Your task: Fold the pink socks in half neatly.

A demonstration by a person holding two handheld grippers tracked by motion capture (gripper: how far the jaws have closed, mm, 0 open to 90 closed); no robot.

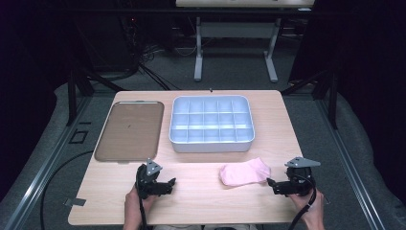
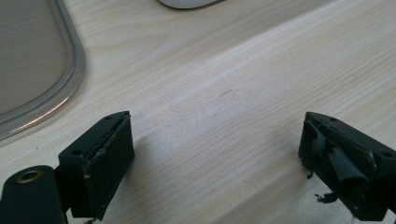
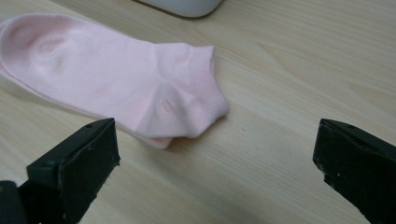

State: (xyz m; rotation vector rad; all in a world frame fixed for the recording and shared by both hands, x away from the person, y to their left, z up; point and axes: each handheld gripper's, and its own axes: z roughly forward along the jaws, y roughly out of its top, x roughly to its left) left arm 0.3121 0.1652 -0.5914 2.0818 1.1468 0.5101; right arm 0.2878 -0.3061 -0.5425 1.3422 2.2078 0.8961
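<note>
I have a pale wood-grain table [image 1: 191, 191] in front of me, and on its far half sit a flat brown tray [image 1: 129, 130] with rounded corners and a raised clear rim, and beside it a light blue plastic organiser box [image 1: 211, 143] split into a grid of small compartments, all of them bare as far as I can see. Nearer to me lies a pink ankle sock [image 1: 244, 171], flat on the wood just in front of the box, soft knit, its cuff end bunched towards my right gripper [image 1: 274, 184]. That gripper rests just beside the sock with its jaws wide apart and nothing in them. My left gripper [image 1: 168, 184] sits well apart from the sock, jaws likewise spread over bare wood, and its pads [image 2: 109, 161] look frayed. To pick the sock up cleanly, I judge I should slide the right jaws low around the thicker cuff fold and pinch both layers.
</note>
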